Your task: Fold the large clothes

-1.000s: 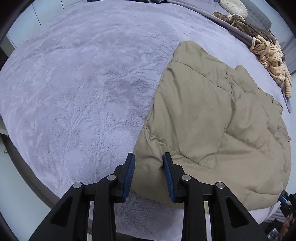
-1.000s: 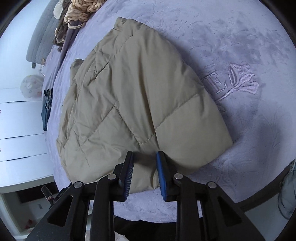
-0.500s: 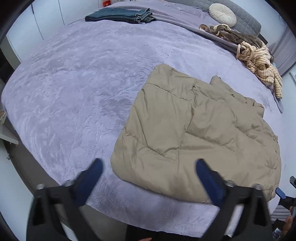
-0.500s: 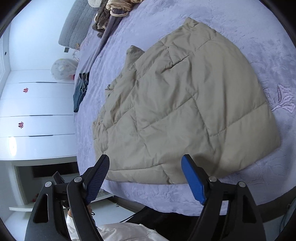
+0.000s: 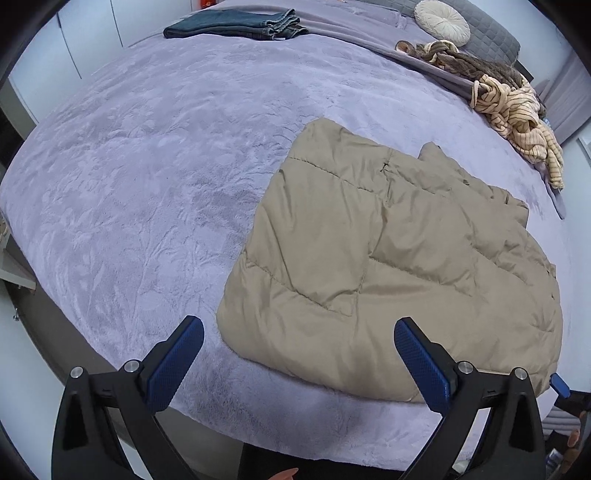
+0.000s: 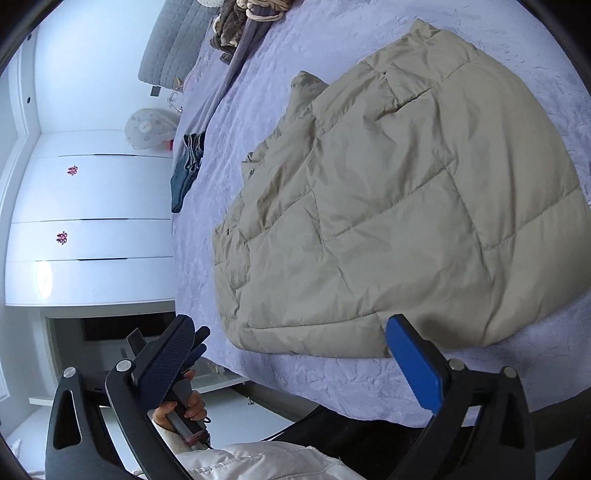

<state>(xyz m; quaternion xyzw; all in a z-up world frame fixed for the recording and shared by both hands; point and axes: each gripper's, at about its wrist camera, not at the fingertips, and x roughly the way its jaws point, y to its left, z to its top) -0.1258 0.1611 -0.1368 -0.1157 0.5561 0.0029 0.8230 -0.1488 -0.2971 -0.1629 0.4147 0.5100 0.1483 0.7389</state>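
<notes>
A tan quilted puffer jacket (image 5: 388,254) lies folded flat on the lilac bedspread (image 5: 147,177), near the bed's front edge. It also shows in the right wrist view (image 6: 406,206). My left gripper (image 5: 297,354) is open and empty, held back above the jacket's near edge. My right gripper (image 6: 291,354) is open and empty, held back from the jacket's near edge over the bed edge. The left gripper and the hand holding it show in the right wrist view (image 6: 184,380).
Folded dark jeans (image 5: 236,27) lie at the far side of the bed. A striped beige garment (image 5: 517,114) and a brown one (image 5: 465,62) are piled at the far right, by a round cushion (image 5: 441,20). White wardrobe doors (image 6: 92,221) stand beside the bed.
Both grippers went from nearly closed on the jacket's near edge to open, and pulled back and up. The jacket stays flat on the bed.
</notes>
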